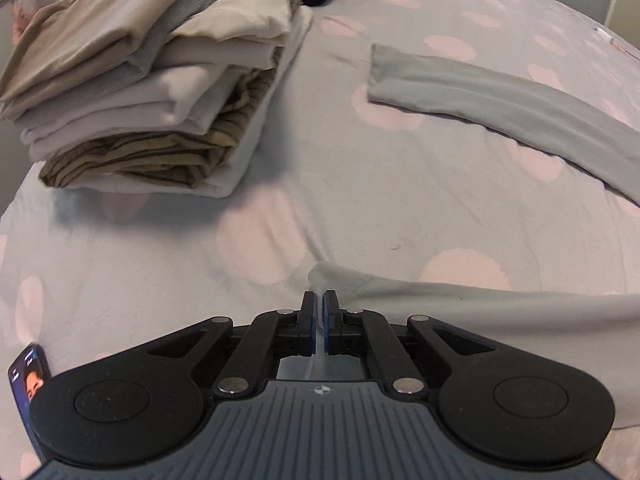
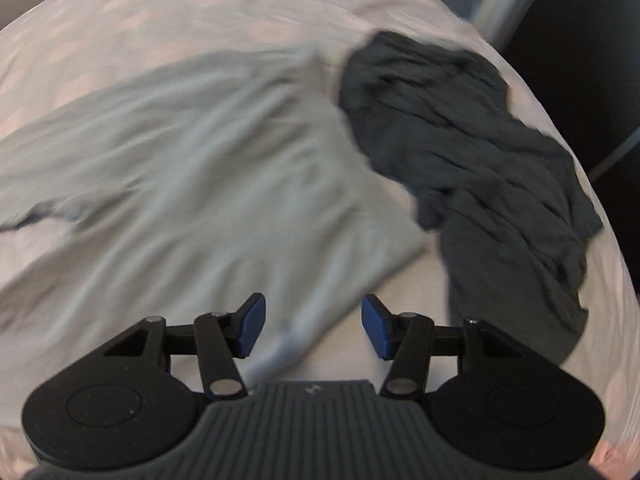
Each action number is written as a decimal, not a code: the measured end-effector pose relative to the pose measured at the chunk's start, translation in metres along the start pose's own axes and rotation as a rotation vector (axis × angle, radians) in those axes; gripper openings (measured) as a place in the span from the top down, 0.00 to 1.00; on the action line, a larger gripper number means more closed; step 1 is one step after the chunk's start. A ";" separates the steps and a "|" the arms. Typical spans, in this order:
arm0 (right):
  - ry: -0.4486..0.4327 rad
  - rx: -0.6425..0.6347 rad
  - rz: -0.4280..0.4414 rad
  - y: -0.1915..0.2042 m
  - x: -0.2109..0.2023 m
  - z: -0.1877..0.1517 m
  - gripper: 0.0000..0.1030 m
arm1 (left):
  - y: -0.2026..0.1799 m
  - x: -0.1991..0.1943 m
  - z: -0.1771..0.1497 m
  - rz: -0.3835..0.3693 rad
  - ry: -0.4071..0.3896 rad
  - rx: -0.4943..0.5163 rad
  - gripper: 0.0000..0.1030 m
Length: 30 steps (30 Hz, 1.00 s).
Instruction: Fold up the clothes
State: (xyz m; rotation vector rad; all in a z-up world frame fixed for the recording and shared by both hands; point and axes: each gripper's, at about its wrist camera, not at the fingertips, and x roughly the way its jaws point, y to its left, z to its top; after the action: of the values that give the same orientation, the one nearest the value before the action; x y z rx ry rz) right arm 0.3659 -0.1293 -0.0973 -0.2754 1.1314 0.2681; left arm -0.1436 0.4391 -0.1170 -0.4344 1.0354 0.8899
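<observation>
On bedspread [image 1: 360, 200]: left claw [image 1: 319, 312] pinching grey shirt [image 2: 180, 152] edge, sleeve [image 1: 500, 108] running rightward

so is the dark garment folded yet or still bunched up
Bunched up, not folded. The dark garment lies in a wrinkled, uneven heap on the bed beside the grey shirt, unlike the neat stack.

No readable text anywhere; the phone [image 1: 30, 384] screen seems illegible.

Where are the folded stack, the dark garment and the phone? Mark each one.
folded stack [image 1: 160, 80], left wrist view, on the side of its middle layers.
dark garment [image 2: 472, 152], right wrist view, on its crumpled middle.
phone [image 1: 26, 380], left wrist view, on its lit screen.
</observation>
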 end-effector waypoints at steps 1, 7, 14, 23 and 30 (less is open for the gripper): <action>0.009 0.045 0.007 -0.010 0.004 0.002 0.45 | 0.000 0.000 -0.001 -0.013 -0.011 0.002 0.94; 0.014 0.324 0.085 -0.055 0.031 0.010 0.50 | 0.006 0.001 -0.003 -0.043 -0.014 -0.023 0.88; 0.025 0.597 0.156 -0.086 0.067 0.001 0.71 | 0.009 0.003 -0.007 -0.071 -0.032 -0.052 0.86; -0.112 0.532 0.044 -0.084 0.027 0.015 0.98 | 0.014 -0.020 0.007 0.047 -0.040 -0.013 1.00; -0.076 0.451 -0.036 -0.081 0.023 0.016 0.97 | 0.015 -0.019 0.000 0.030 -0.021 0.114 1.00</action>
State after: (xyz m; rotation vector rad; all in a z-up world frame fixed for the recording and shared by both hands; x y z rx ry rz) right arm 0.4164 -0.1976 -0.1060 0.1132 1.0792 -0.0125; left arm -0.1596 0.4393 -0.0995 -0.3137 1.0698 0.8552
